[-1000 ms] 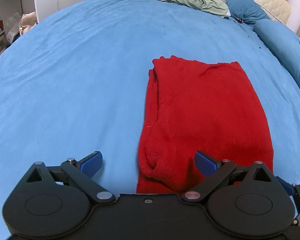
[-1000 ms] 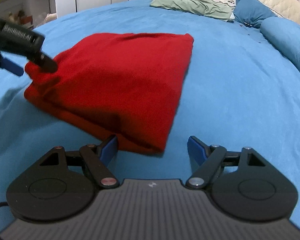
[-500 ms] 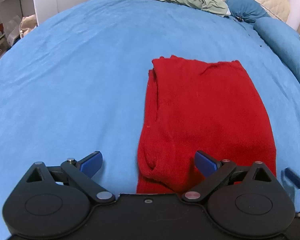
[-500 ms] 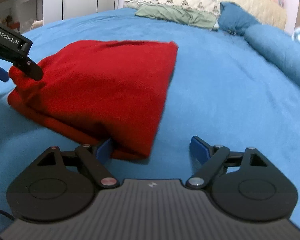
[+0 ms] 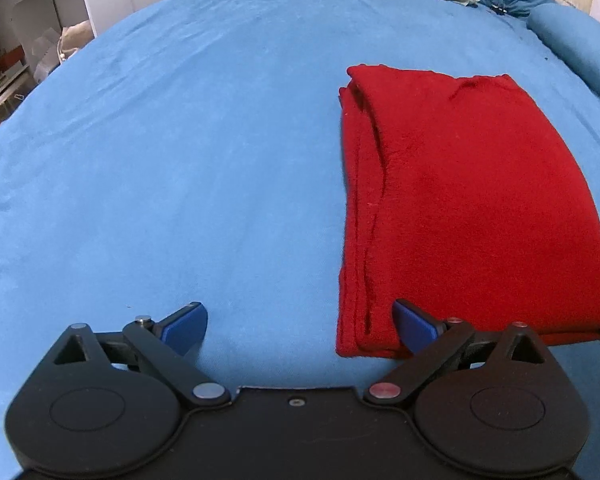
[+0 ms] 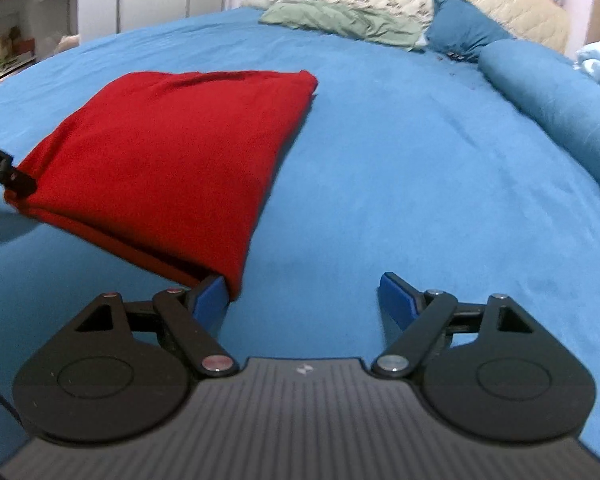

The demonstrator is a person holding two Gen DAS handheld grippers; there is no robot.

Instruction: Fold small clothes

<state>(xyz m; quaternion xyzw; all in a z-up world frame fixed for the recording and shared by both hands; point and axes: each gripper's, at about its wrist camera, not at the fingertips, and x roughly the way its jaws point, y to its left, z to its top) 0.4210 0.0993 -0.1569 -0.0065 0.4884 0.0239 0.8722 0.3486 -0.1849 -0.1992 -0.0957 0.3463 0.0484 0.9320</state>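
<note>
The garment lay folded on the bed. Both the left gripper and right gripper were held wide open, empty. The stacked layers could be dragged apart if only one were pinched.

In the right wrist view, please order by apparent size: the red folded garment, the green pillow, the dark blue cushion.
1. red folded garment, clearly largest, though it is also nearest the camera.
2. green pillow.
3. dark blue cushion, close to the pillow in size; both lie far away, so this order is unsure.
</note>
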